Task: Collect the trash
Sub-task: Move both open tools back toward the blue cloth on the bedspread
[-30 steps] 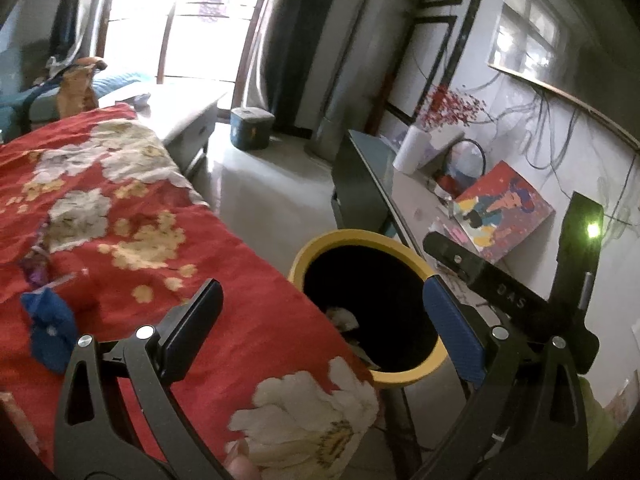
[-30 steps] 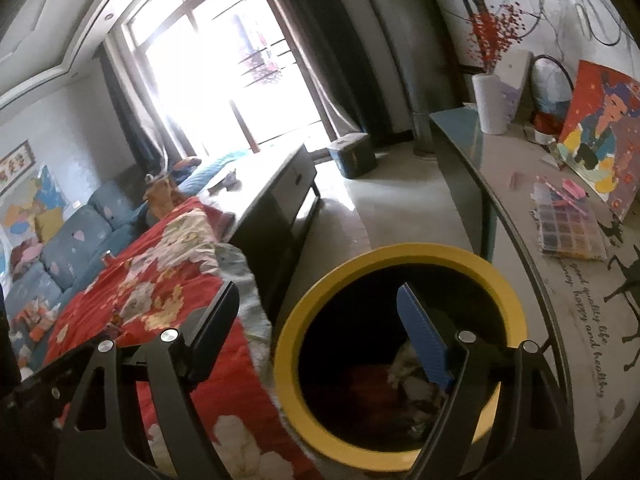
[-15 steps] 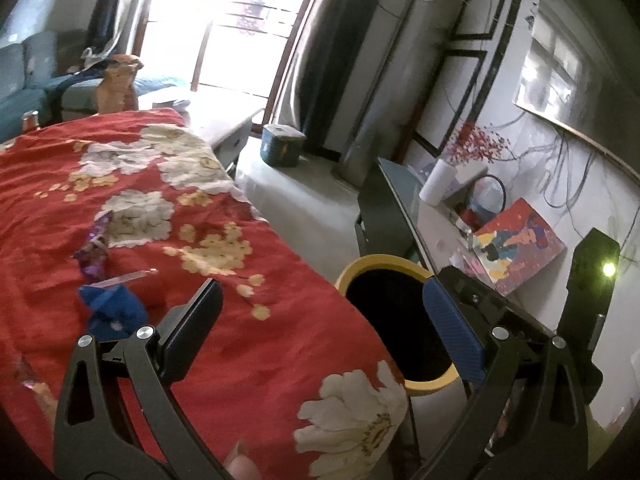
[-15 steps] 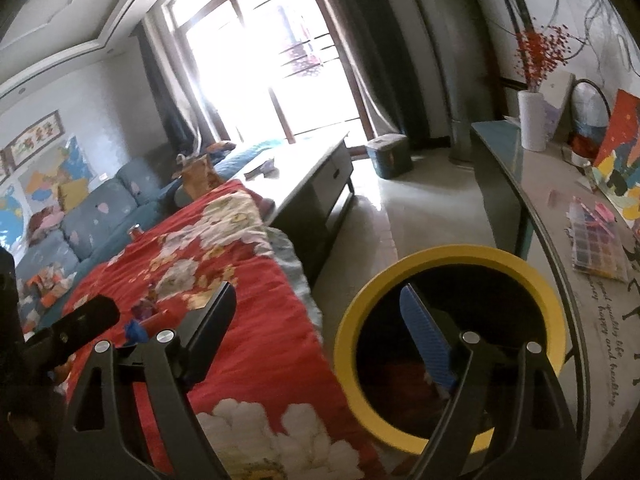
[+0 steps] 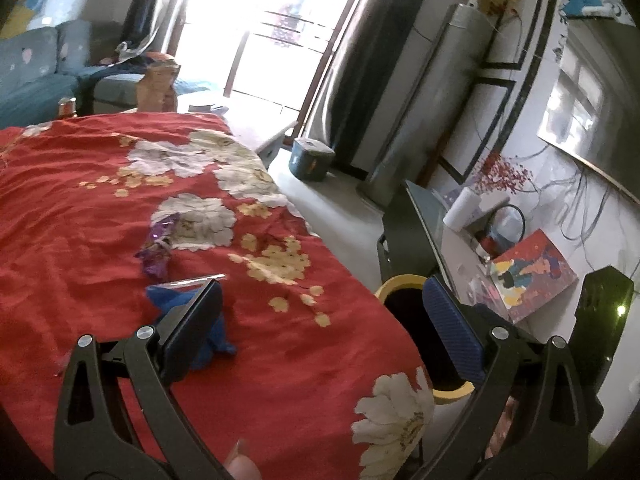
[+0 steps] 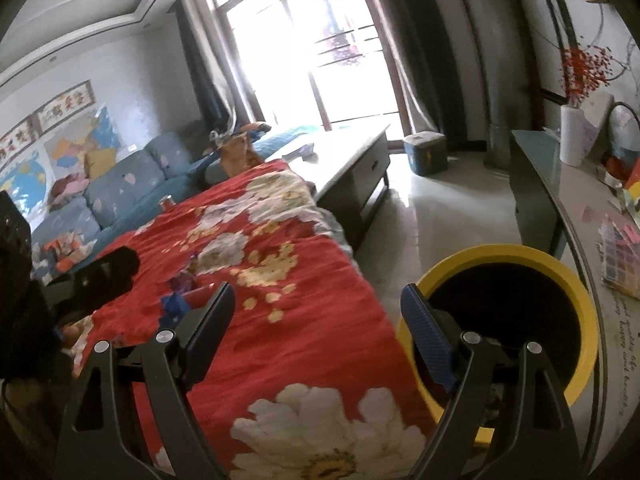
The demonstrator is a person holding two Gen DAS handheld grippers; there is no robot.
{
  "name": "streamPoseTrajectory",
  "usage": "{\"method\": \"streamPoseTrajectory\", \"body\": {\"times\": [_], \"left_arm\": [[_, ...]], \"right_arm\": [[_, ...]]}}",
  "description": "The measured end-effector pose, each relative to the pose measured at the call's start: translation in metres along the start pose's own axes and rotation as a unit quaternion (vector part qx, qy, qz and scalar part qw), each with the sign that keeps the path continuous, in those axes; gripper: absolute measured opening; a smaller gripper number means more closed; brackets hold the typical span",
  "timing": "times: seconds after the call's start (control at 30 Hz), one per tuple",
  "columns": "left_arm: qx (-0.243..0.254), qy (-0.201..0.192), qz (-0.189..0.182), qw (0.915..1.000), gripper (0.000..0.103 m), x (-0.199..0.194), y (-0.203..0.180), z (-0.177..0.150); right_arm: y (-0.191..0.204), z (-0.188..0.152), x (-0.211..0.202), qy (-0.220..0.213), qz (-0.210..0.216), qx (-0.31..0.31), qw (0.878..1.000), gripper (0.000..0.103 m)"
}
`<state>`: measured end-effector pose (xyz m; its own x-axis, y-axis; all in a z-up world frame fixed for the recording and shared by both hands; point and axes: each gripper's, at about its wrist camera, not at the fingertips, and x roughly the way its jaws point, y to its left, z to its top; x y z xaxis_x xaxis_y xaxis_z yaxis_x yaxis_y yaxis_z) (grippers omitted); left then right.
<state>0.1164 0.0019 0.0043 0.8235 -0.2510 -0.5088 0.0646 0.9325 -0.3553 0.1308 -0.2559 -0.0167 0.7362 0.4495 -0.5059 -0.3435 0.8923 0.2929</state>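
A yellow-rimmed black trash bin [image 6: 516, 256] stands by the red floral cloth [image 6: 304, 312]; it also shows in the left wrist view [image 5: 400, 282]. On the cloth lie a crumpled blue scrap [image 5: 216, 340], a clear strip [image 5: 196, 280] and a purple wrapper [image 5: 158, 252]; the blue scrap [image 6: 173, 303] and purple wrapper [image 6: 186, 276] also show in the right wrist view. My left gripper [image 5: 320, 316] is open and empty, its left finger over the blue scrap. My right gripper [image 6: 320, 316] is open and empty, between cloth and bin.
A glass-topped side table [image 6: 560, 192] with a white vase [image 6: 572, 140], a painting [image 5: 532, 276] and a bead tray [image 6: 620, 256] stands right of the bin. A low white coffee table [image 6: 352, 152], a blue box [image 6: 426, 152] and a blue sofa [image 6: 120, 184] lie beyond.
Both grippers have swung left and back from over the bin toward the cloth. The bin has slid to the right in both views, and the scraps have come nearer.
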Motion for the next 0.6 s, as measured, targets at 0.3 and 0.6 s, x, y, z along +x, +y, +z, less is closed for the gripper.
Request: {"method": "streamPoseTrajectory", "body": {"times": [0.3,0.6], "left_arm": [[-0.018,-0.012,0.019,0.9996,0.092,-0.011,0.025,0.004],[-0.046,-0.023,0.047,0.9976,0.092,-0.019,0.058,0.011]], "right_arm": [[0.031,-0.005,0.007,0.017,0.024,-0.025,0.999,0.082],[0.058,-0.013,0.020,0.040,0.050,-0.046,0.997,0.082]]}}
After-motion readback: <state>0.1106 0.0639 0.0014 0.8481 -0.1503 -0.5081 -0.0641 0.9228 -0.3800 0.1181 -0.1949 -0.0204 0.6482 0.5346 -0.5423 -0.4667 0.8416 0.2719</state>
